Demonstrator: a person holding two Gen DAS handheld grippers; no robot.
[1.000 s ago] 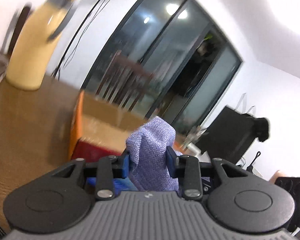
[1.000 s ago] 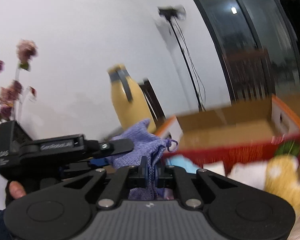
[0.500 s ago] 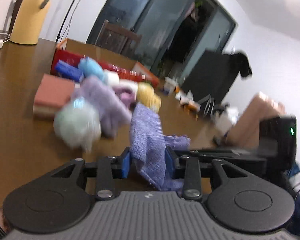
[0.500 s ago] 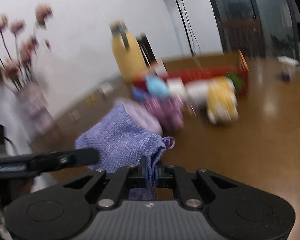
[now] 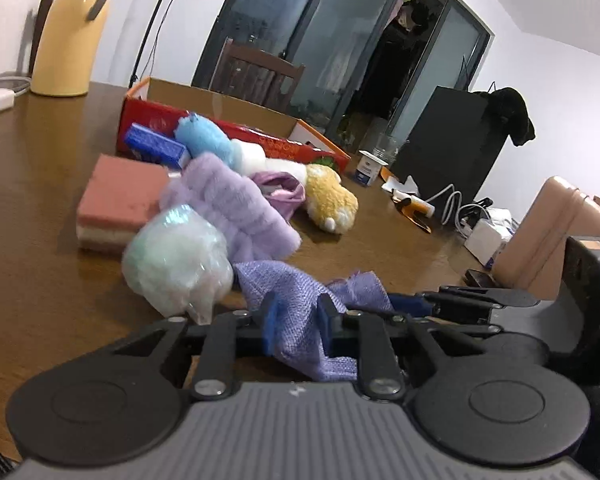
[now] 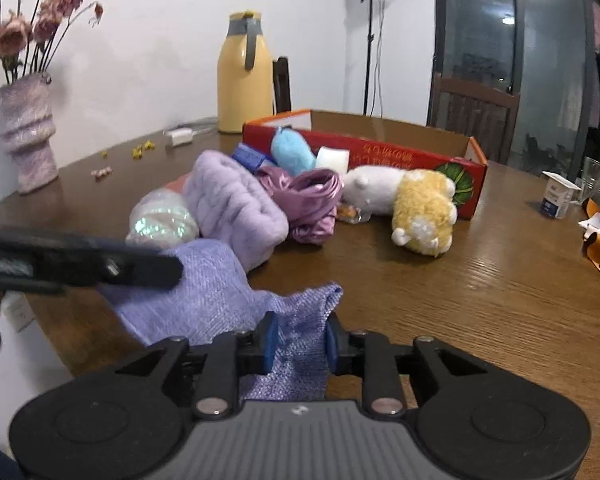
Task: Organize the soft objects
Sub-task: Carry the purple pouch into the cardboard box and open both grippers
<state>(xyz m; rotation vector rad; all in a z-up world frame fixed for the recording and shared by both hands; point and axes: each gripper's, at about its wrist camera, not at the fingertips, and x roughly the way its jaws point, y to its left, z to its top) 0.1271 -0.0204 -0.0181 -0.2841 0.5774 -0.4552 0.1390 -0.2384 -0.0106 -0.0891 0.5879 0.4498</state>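
Observation:
Both grippers hold one purple woven cloth (image 5: 296, 312) just above the near table edge. My left gripper (image 5: 297, 326) is shut on one end of it. My right gripper (image 6: 298, 338) is shut on the other end of the cloth (image 6: 204, 296). Behind lies a pile of soft things: a pale green mesh ball (image 5: 176, 256), a fluffy lilac towel (image 5: 236, 208), a satin purple cloth (image 6: 312, 204), a yellow and white plush (image 6: 420, 204), a blue plush (image 5: 204, 140) and a pink sponge (image 5: 120, 200).
An open red cardboard box (image 6: 380, 140) stands behind the pile. A yellow thermos (image 6: 242, 76) and a vase of flowers (image 6: 28, 132) stand at the back. A yogurt cup (image 6: 556, 196) and cables (image 5: 452, 208) lie to the right on the wooden table (image 6: 480, 280).
Both grippers swung down from facing the wall and box to low over the table, carrying the purple cloth. The cloth now hangs lower and spread between them.

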